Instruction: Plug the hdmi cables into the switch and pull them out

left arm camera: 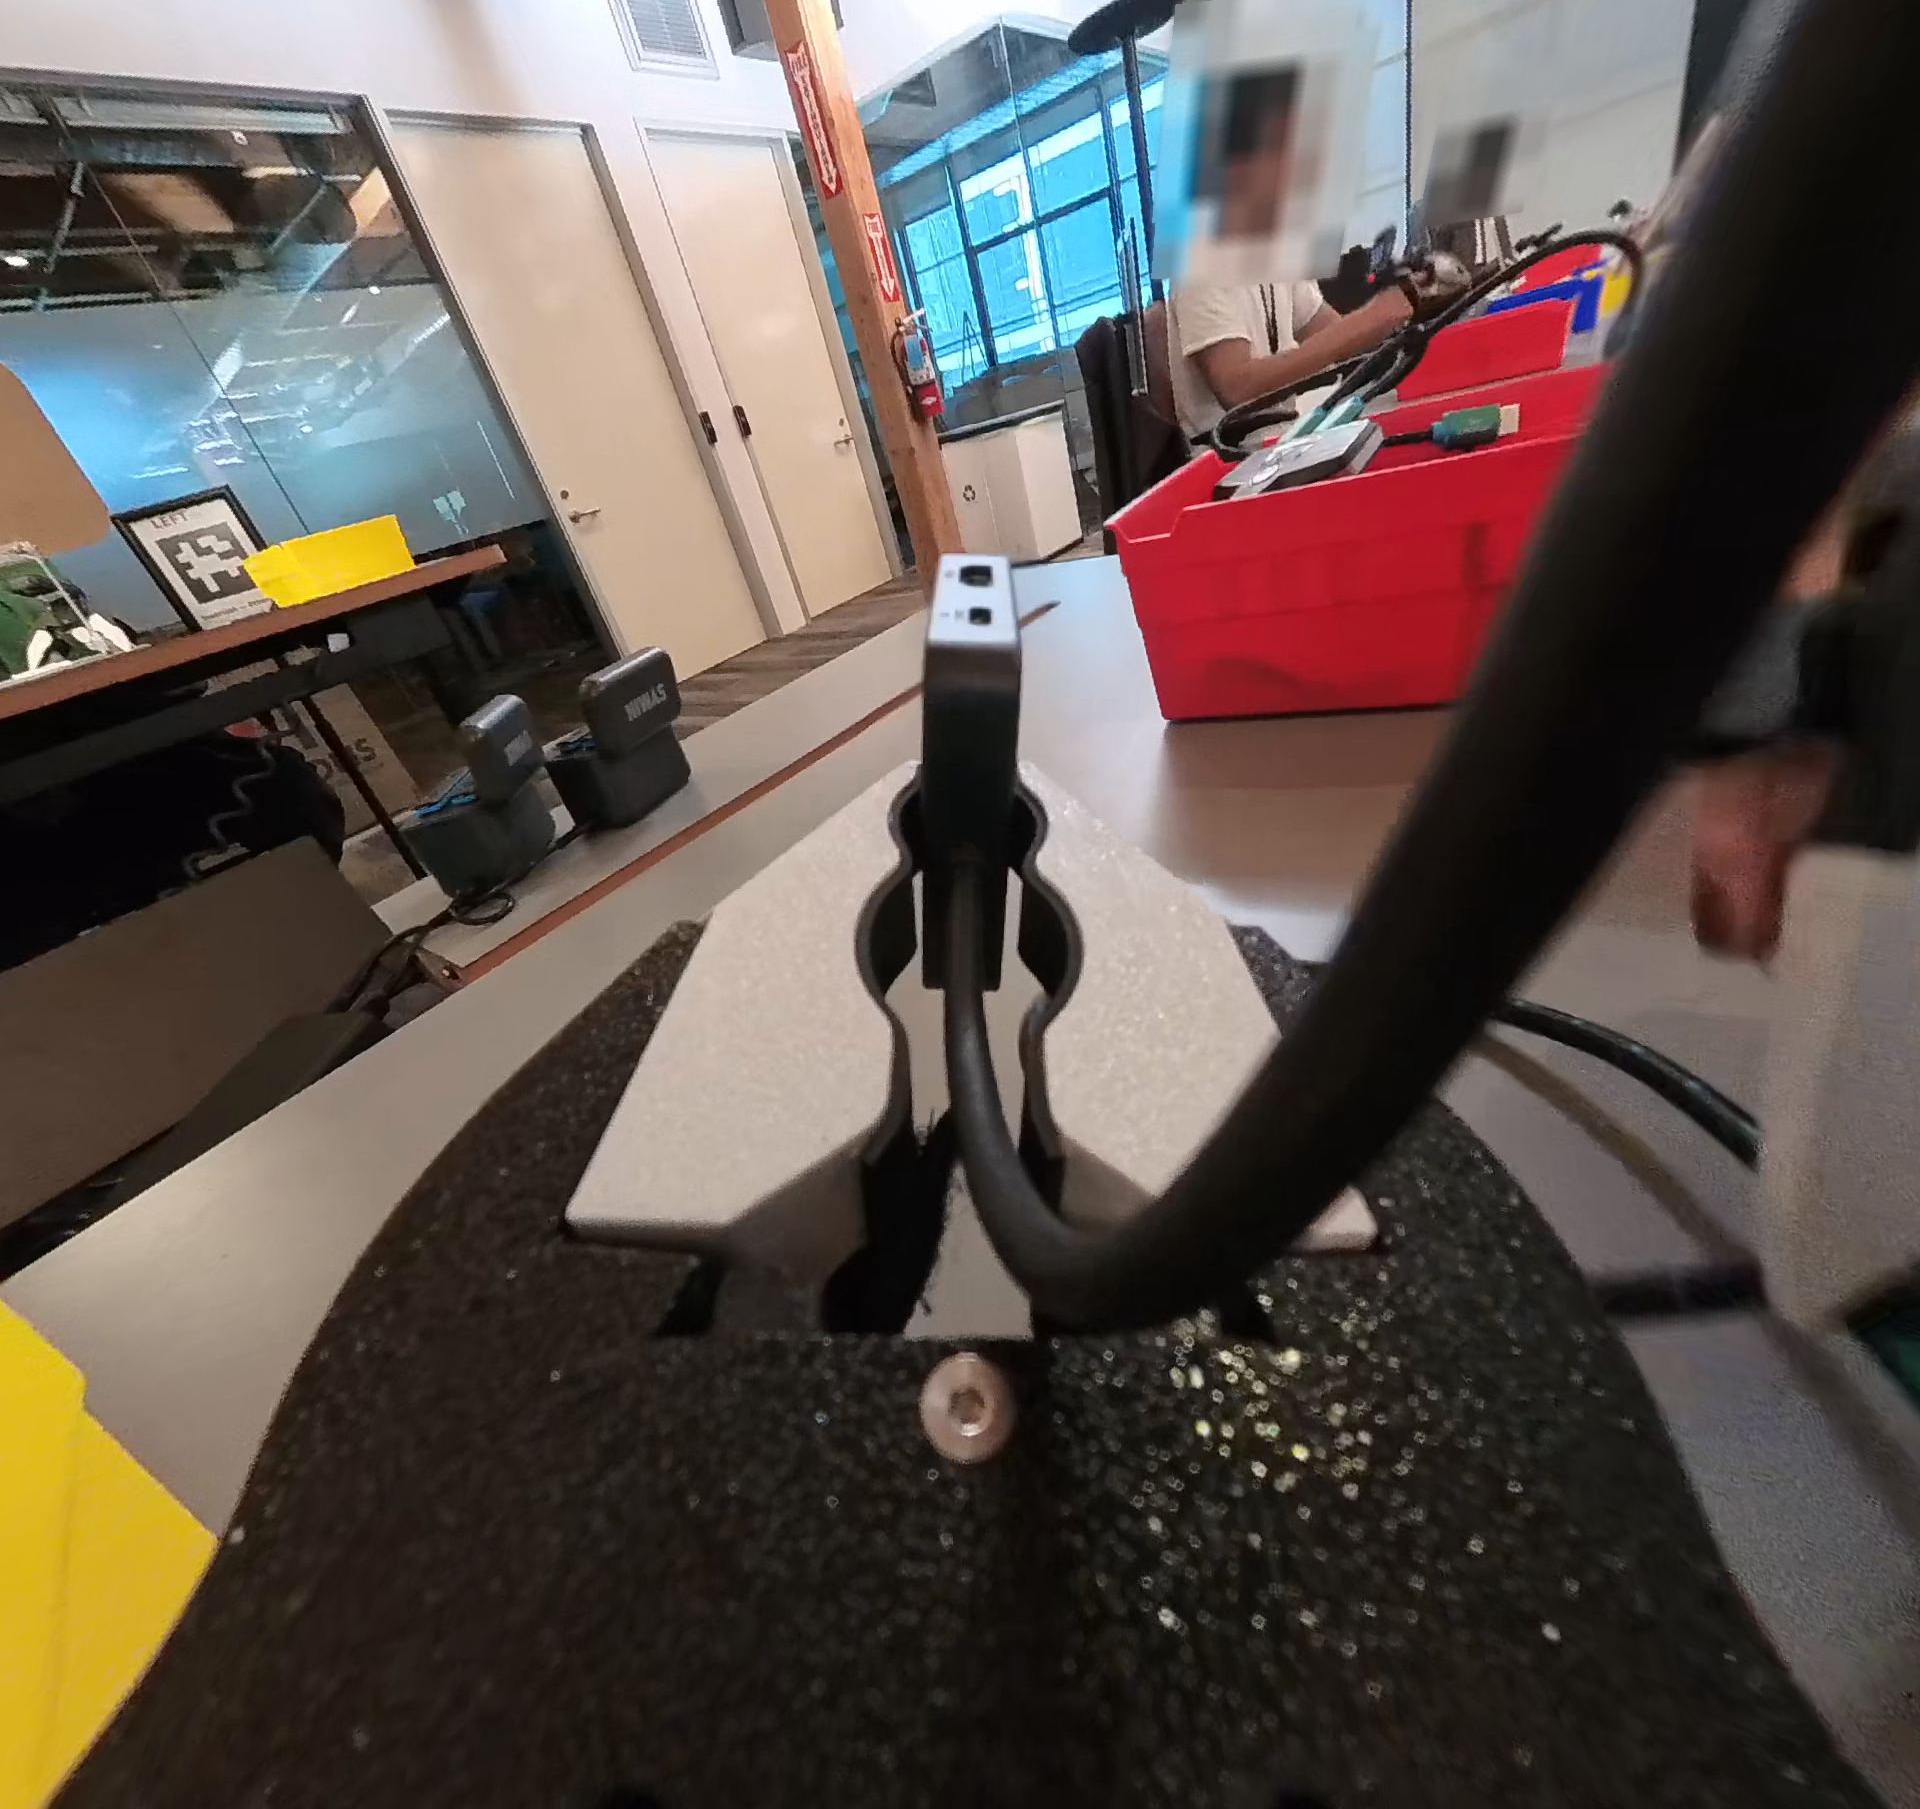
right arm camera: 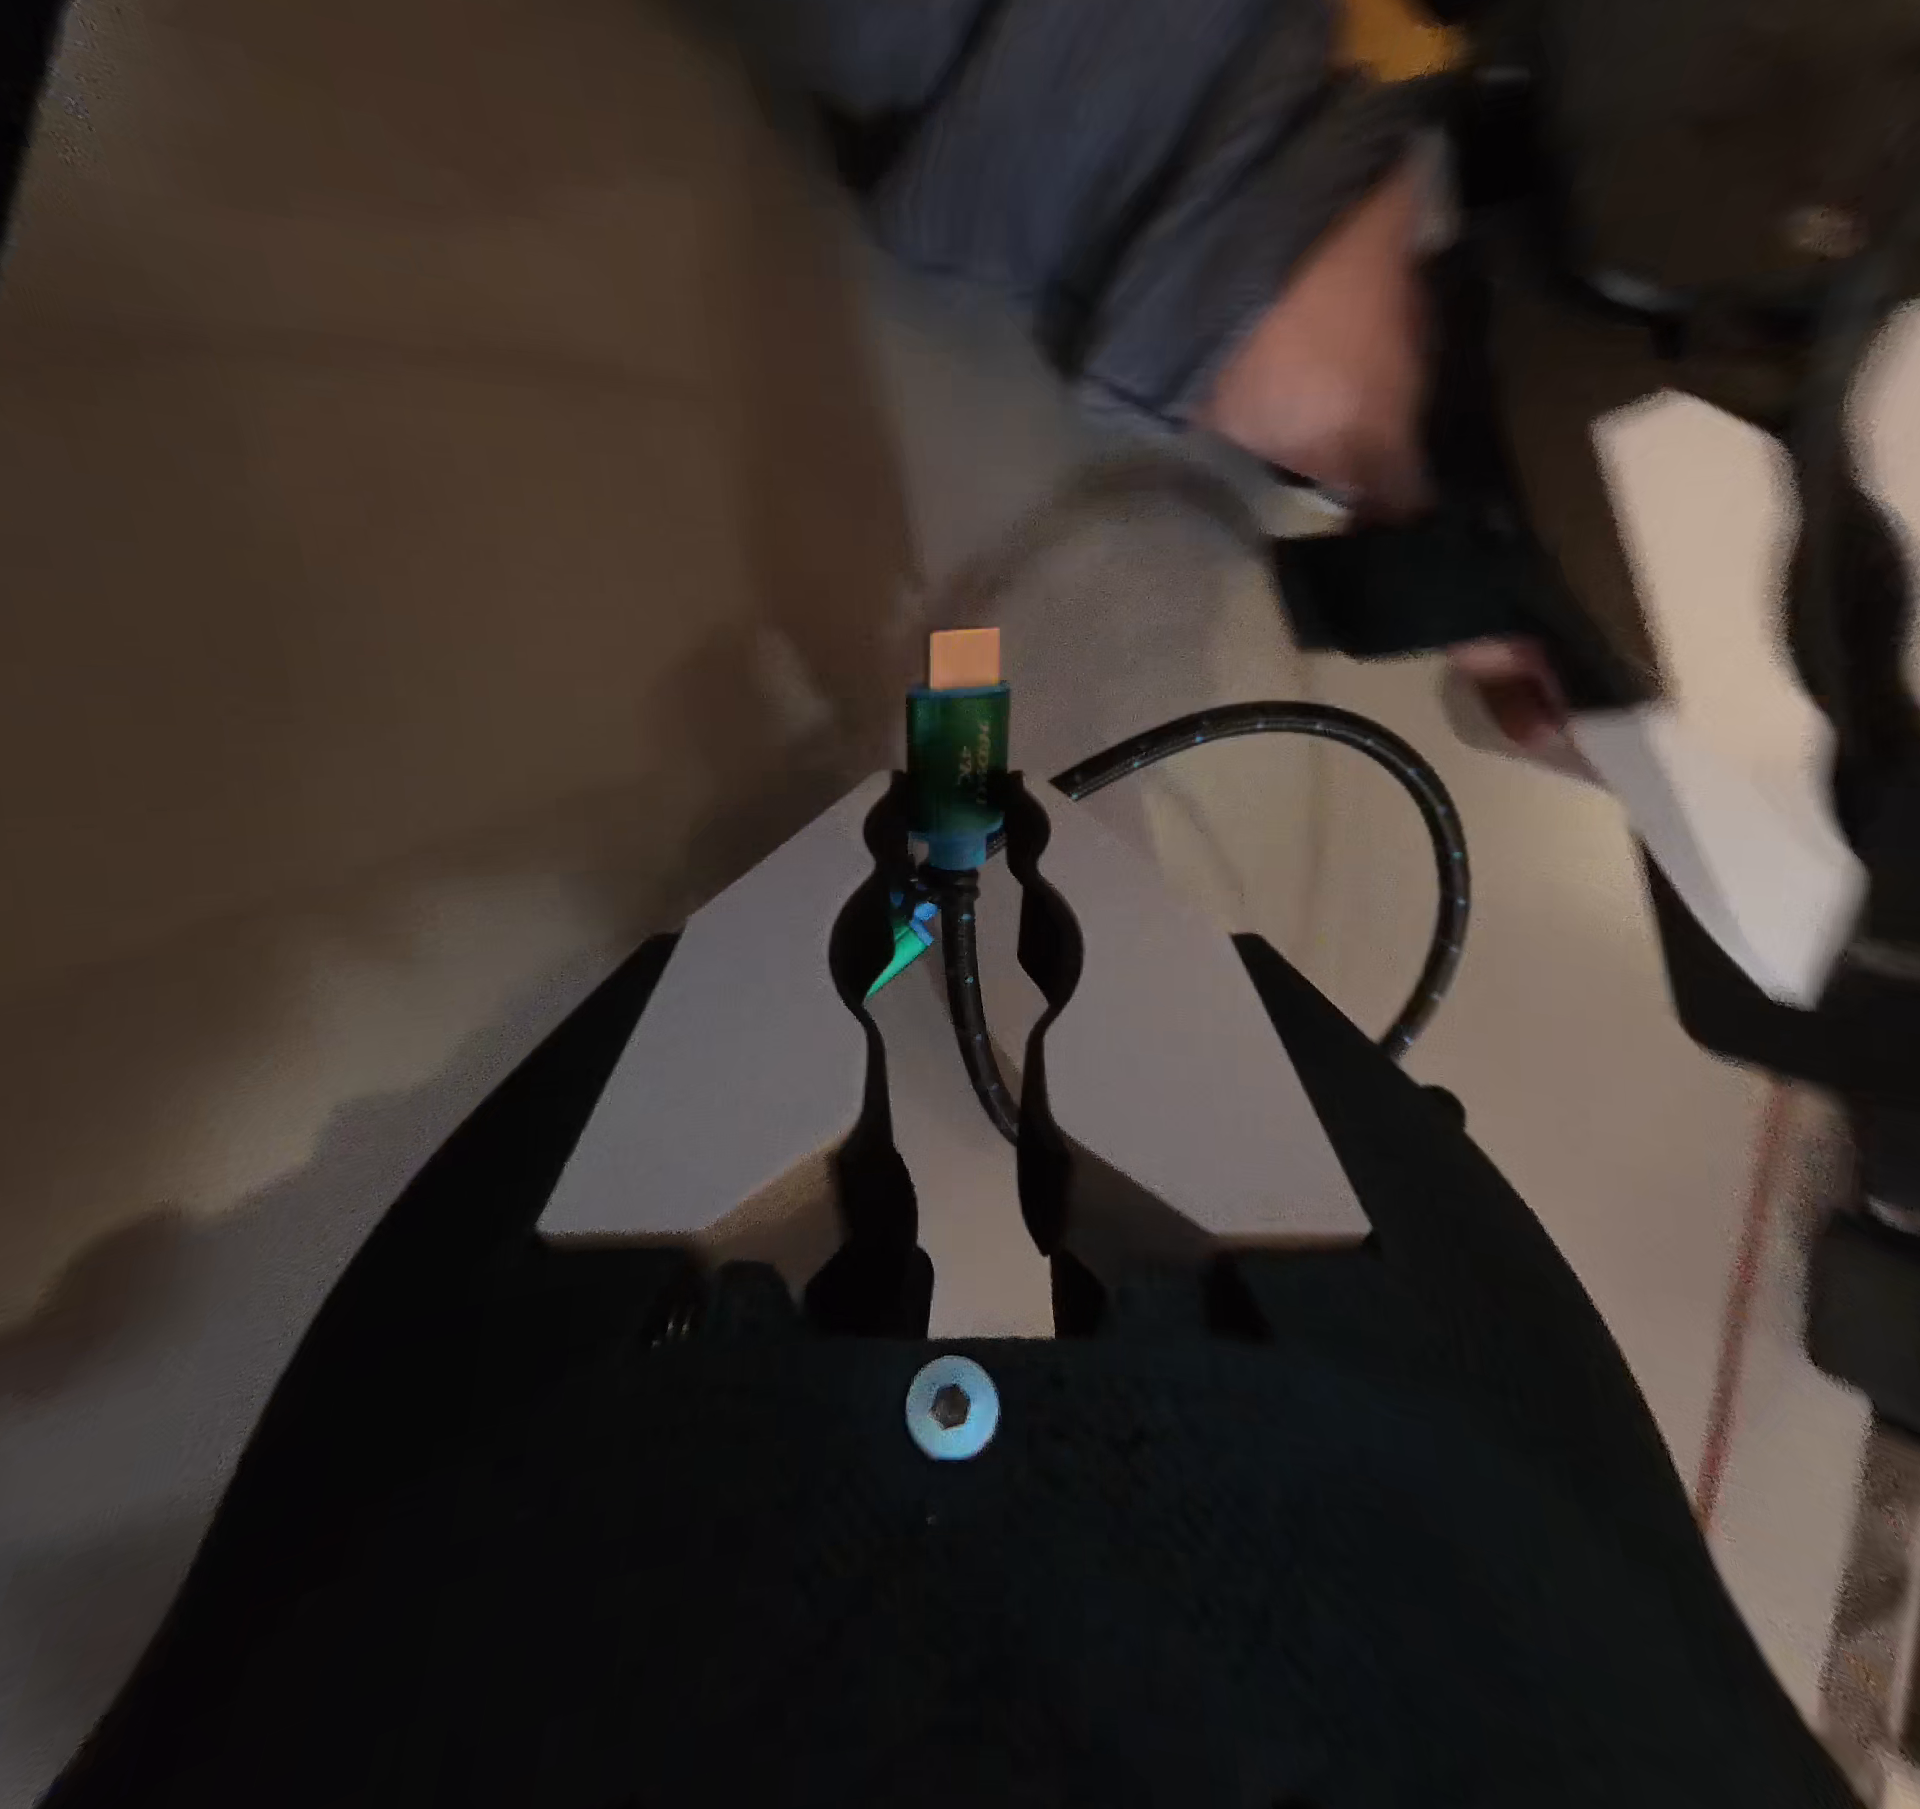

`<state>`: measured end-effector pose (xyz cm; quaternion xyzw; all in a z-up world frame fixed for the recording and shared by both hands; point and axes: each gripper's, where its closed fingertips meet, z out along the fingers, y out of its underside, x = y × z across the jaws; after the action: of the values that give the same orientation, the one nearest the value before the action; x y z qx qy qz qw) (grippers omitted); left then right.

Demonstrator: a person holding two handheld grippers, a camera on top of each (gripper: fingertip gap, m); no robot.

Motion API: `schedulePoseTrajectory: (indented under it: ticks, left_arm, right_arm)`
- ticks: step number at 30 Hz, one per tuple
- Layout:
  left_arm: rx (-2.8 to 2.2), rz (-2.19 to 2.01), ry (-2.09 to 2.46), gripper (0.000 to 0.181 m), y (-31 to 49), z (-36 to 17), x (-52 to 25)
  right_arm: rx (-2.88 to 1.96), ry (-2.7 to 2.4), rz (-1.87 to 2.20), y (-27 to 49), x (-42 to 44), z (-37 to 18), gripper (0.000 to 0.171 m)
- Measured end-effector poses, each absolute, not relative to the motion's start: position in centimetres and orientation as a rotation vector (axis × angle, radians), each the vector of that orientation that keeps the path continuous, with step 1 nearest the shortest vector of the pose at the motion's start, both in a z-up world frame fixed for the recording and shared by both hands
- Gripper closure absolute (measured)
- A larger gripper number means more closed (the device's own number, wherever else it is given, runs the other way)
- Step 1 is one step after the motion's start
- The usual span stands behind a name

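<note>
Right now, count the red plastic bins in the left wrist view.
2, possibly more hidden. The near red plastic bin sits on the dark table, right of the black switch box in the left tongs; a second red bin lies behind it.

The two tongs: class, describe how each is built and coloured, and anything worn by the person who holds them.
The left tongs have two pale grey, wedge-shaped fingers with wavy scalloped inner edges, on a black grainy, speckled base with one silver hex screw. The right tongs are built the same. In the right wrist view, which is blurred, a blue-grey striped sleeve shows.
</note>
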<state>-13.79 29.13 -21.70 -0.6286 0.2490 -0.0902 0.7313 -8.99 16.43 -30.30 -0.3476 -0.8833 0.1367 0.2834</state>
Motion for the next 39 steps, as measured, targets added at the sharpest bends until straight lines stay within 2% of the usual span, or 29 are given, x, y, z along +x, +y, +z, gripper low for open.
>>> schedulePoseTrajectory:
  ticks: [4,11,15,39]
  left_arm:
    - [-1.333,-0.140,0.539,0.171,28.8,-20.7,-14.0]
    - [-1.286,-0.071,0.506,0.170,28.4,-19.4,-14.7]
    - [-1.264,-0.048,0.525,0.170,27.9,-18.6,-14.2]
    - [-1.248,-0.139,0.677,0.170,26.8,-18.8,-10.7]
  right_arm:
    - [-1.019,-1.957,0.327,20.4,-8.8,-25.5,0.157]
    - [-0.972,-1.612,0.015,25.8,-6.7,-21.7,0.162]
    - [-0.906,-1.468,-0.019,26.9,-6.3,-20.0,0.162]
    - [-0.830,-1.369,-0.121,28.2,-5.0,-18.2,0.162]
